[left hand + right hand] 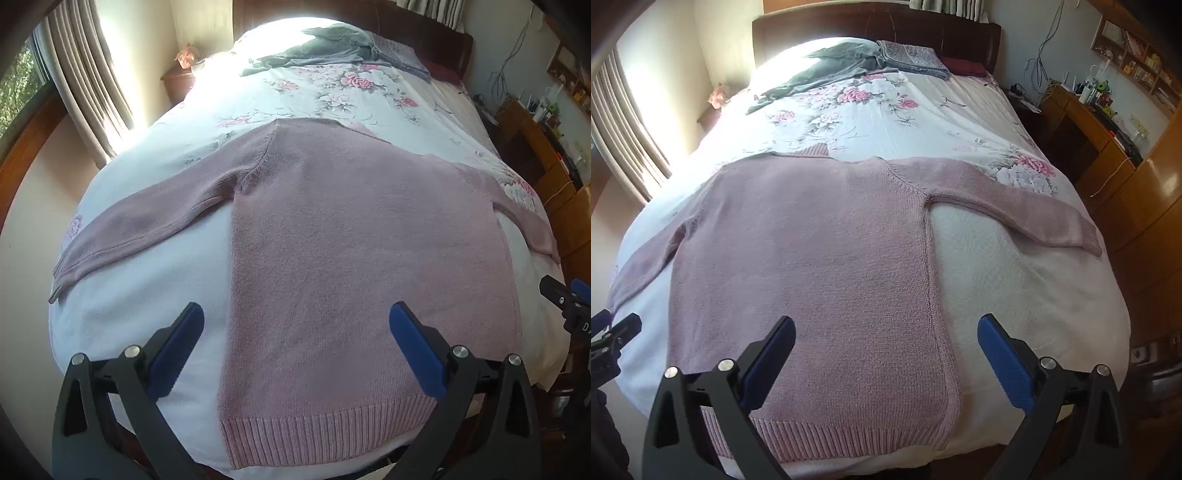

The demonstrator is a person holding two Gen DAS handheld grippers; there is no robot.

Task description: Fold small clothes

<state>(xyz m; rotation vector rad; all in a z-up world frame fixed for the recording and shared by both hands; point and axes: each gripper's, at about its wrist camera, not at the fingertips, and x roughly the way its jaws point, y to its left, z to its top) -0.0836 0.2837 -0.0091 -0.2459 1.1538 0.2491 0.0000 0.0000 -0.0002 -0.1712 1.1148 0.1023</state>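
A pink knitted sweater lies flat on the bed, ribbed hem towards me, both sleeves spread sideways. My left gripper hovers open above the hem's left part, with nothing between its blue pads. Over the sweater's lower right edge my right gripper is also open and holds nothing. The left sleeve reaches the bed's left side; the right sleeve lies over the floral print. Each gripper shows at the edge of the other's view, right gripper, left gripper.
The bed has a white floral cover. At its head lie a dark grey garment, a folded patterned cloth and a maroon item. A wooden desk with clutter stands right, a curtained window left.
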